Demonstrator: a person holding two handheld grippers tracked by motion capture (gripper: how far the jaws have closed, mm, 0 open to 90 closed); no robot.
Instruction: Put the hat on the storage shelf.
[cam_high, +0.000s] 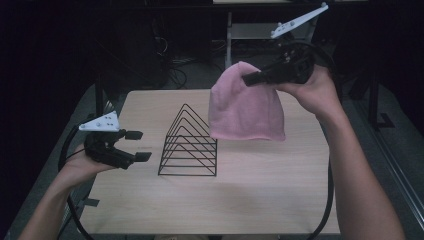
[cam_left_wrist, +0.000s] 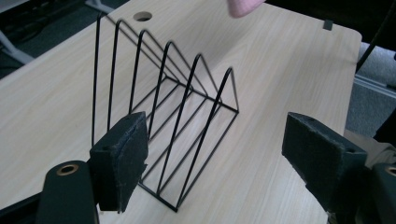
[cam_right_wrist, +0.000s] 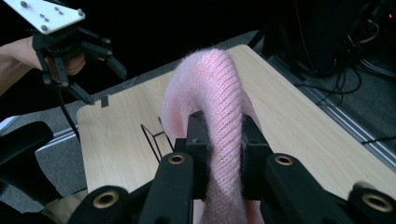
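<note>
A pink knitted beanie (cam_high: 246, 107) hangs in the air above the table's far right part, pinched at its crown by my right gripper (cam_high: 250, 78). In the right gripper view the black jaws are shut on the folded pink knit (cam_right_wrist: 219, 116). A black wire rack (cam_high: 189, 145) with triangular dividers stands on the middle of the wooden table (cam_high: 260, 190). My left gripper (cam_high: 138, 146) is held off the table's left edge, jaws open and with nothing between them, pointing at the wire rack (cam_left_wrist: 173, 112). The beanie's lower edge hangs just right of the rack's top.
A round cable hole (cam_left_wrist: 142, 16) sits near the table's far edge. Cables trail from both grippers along the table sides. Dark floor, a white frame (cam_high: 252, 31) and cables lie beyond the far edge.
</note>
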